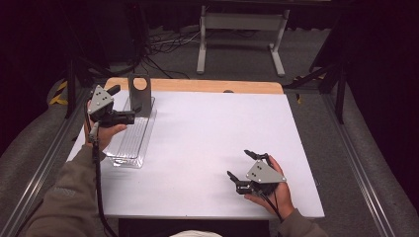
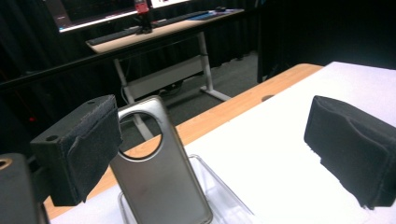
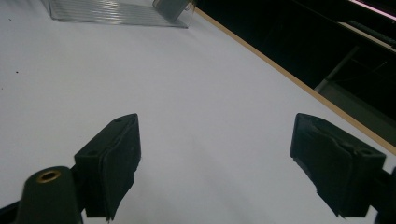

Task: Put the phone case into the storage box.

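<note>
Standing: grey phone case is propped upright in clear tray; placement judged done.
Left hand-held gripper: jaws spread, nothing held.
Right hand-held gripper: jaws apart, empty.
Left: retreat only.

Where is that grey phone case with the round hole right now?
The phone case stands upright at the far end of the clear tray, on the table's far left in the high view, just beyond the open left gripper.
</note>
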Demonstrator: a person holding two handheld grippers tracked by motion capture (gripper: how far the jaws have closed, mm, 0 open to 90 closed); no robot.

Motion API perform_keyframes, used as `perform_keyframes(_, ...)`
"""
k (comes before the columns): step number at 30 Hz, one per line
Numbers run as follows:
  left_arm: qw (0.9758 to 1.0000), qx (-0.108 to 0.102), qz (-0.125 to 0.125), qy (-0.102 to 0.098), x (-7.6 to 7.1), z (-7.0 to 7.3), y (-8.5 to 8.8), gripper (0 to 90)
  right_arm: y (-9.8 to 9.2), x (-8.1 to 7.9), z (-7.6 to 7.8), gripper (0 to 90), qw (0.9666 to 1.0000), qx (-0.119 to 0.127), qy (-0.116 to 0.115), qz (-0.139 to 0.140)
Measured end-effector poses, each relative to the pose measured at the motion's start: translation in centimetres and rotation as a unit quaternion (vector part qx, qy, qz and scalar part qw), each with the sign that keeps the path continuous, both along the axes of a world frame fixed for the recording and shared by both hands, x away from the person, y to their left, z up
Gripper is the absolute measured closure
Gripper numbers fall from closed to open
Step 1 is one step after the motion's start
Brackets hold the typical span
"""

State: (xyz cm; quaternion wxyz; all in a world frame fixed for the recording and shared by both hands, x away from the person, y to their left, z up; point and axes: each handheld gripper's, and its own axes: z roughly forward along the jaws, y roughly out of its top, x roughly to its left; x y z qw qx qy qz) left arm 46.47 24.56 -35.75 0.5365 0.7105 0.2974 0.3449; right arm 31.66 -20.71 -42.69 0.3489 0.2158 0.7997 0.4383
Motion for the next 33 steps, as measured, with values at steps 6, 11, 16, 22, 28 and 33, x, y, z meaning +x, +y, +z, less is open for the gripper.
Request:
perform_keyframes(6, 0.9998, -0.004, -0.014, -0.013, -0.8, 0.2, -0.2, 3.8, 0.0, 0.0, 0.0, 17.4, 1.0, 0.001, -0.001, -0.001)
perform_keyframes(11, 0.9997, -0.003, -0.023, -0.01, -1.1, 0.0, -0.5, 4.2, 0.1, 0.0, 0.0, 17.4, 1.0, 0.0, 0.001, 0.001)
perform_keyframes(16, 0.9993, -0.005, -0.032, -0.018, -1.8, 0.1, -0.7, 4.4, 0.0, -0.1, 0.1, 17.4, 1.0, 0.002, 0.0, -0.001)
perform_keyframes(22, 0.9993, -0.004, -0.033, -0.019, -2.3, 0.2, -0.6, 5.1, 0.1, -0.1, 0.1, 17.4, 1.0, 0.001, 0.0, 0.0)
perform_keyframes(28, 0.999, -0.001, -0.04, -0.022, -2.8, 0.2, -1.1, 5.0, 0.1, -0.3, 0.2, 17.4, 1.0, 0.002, -0.002, 0.002)
perform_keyframes(33, 0.9985, 0.007, -0.049, -0.023, -3.2, 0.2, -1.6, 4.5, 0.1, -0.3, 0.3, 17.4, 1.0, 0.002, -0.002, 0.001)
